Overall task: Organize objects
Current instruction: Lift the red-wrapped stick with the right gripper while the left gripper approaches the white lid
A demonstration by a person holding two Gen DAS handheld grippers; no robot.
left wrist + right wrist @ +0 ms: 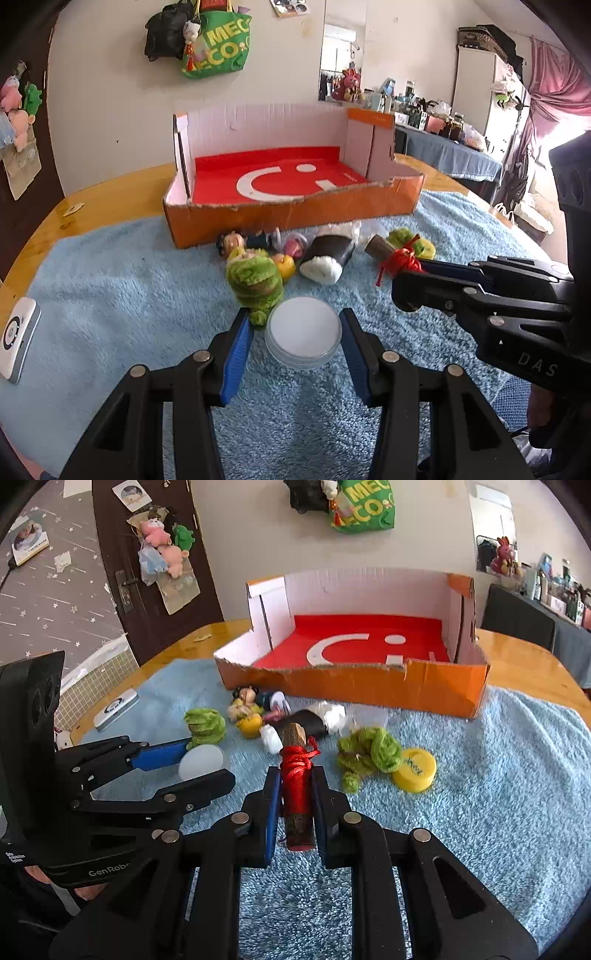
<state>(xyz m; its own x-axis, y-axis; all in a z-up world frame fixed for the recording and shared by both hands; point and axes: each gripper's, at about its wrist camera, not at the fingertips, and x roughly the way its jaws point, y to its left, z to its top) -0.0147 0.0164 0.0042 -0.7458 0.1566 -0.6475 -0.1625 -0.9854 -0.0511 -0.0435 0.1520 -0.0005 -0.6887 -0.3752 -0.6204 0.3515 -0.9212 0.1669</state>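
Clamping a short wooden stick [297, 794] wound with red cord, the right hand-held gripper [295, 794] has its blue pads pressed on both sides of the wood, the stick pointing toward twelve o'clock in the right wrist view. The left hand-held gripper [295, 332] stands partly closed around a round white lidded jar [303, 334]; its right pad looks to touch the jar's rim, though whether both pads press I cannot tell. At eleven o'clock of the jar, touching it, lies a green plush toy [255, 282], and beyond that a small doll [236, 242], a yellow ball-like piece [286, 266] and a black-and-white plush roll [327, 258] crowd together just in front of the box. A second green plush [369, 755] lies at two o'clock of the stick, with a yellow cap [415, 770] just beside it on the right. The open orange cardboard box [295, 218], its red floor bearing a white curved mark, sits at twelve o'clock, its torn front wall low. Everything rests on a fluffy light-blue towel [129, 295] spread over a glossy wooden table [110, 188]. A white device [18, 338] lies at nine o'clock near the table edge. Behind, a pale wall carries a green tote bag [218, 48]; a dark door [147, 572] hung with plush toys stands at ten o'clock in the right wrist view.
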